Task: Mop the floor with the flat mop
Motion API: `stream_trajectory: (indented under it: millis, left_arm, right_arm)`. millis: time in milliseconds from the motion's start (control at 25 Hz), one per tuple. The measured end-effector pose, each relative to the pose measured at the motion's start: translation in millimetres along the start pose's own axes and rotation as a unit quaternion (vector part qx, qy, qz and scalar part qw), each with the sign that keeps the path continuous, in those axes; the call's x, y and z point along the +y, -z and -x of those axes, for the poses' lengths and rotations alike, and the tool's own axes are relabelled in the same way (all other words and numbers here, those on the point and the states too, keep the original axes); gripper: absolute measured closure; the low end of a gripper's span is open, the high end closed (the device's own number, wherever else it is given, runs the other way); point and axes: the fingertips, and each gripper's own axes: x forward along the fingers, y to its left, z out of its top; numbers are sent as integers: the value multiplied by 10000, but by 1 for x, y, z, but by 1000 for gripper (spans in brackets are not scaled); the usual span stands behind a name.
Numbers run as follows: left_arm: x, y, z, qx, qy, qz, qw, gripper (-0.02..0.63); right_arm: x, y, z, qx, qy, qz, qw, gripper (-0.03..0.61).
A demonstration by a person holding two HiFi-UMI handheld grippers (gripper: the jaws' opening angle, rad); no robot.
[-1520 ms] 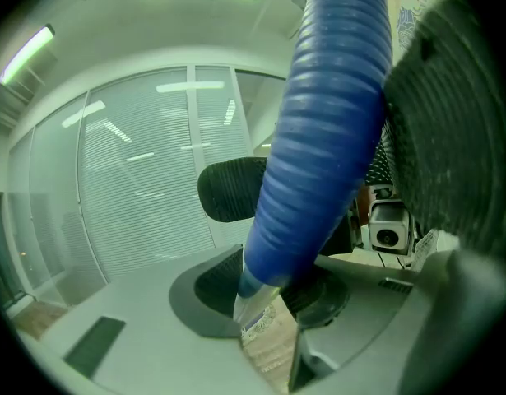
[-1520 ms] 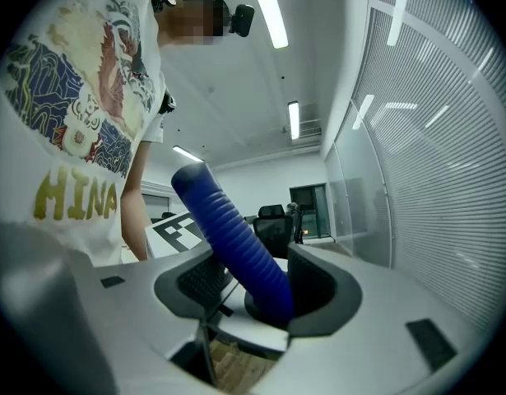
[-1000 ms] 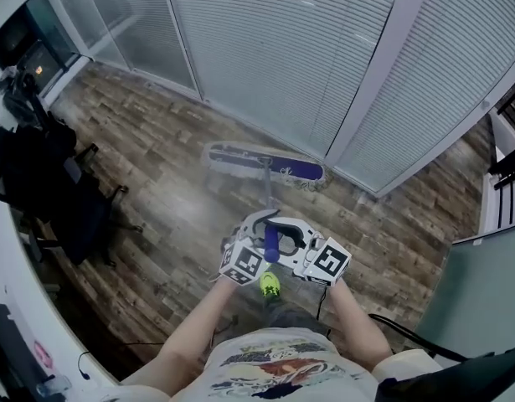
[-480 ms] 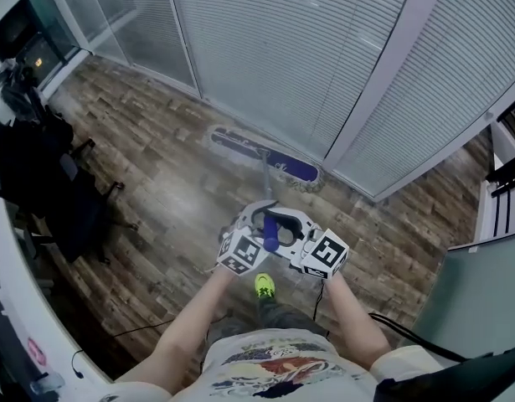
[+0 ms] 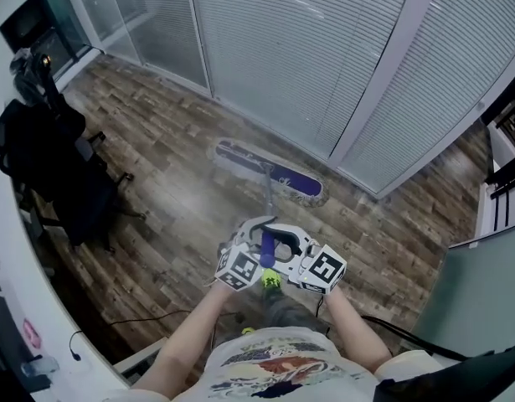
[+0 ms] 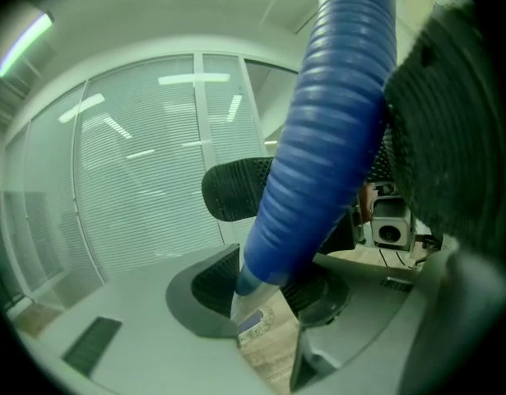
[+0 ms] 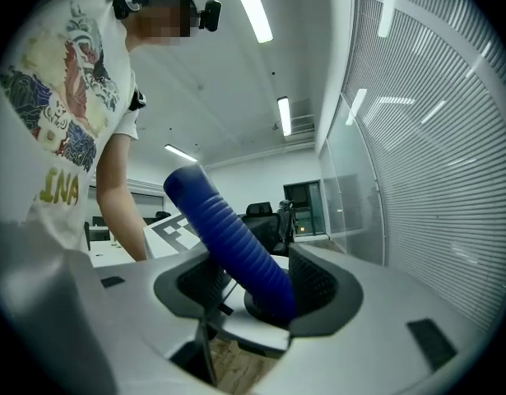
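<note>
Item: flat mop (image 5: 267,193), one. My left gripper (image 5: 254,239) and right gripper (image 5: 287,243) both clamp its blue ribbed grip (image 5: 268,245), jaws part-closed on it from opposite sides, likely so that two holds can steer and press the long pole. Mop head (image 5: 270,172): flat on the floor (image 5: 148,224), ahead of me, near the blind-covered glass wall (image 5: 290,48). Floor: wood-look planks, with a dull hazy patch around the head, possibly damp. Room: office, with a black chair (image 5: 69,187) at left.
</note>
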Motion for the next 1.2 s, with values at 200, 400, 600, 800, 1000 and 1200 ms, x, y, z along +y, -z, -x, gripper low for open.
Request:
stream_trajectory:
  millis: [200,400,600,800,1000,1200]
  left_arm:
    - [-73,14,98,-45,-137,133,9998,506]
    - [-150,21,185,-19,-264,265,9993,506]
    - [-197,23,256,26,-596,546,9967,508]
    - [-215,39,288,34,-792,602,9950,508]
    - [-202,37,276,103,-661,389,9970,509]
    - [-196,40,265,111,-656,281,9974,512]
  right_arm:
    - [124,11,-6,60,-154,47,9999,351]
    - [239,14,-2,-27,-315,265,9991,351]
    - [329,11,-4,-46,-807,434,9958,350]
    - [367,24,-12,73,-999,446,9940,348]
    - [349,15,-17,-218,-918,352,9949,348]
    - [337,20,-16,-153,-977,425,9942,347]
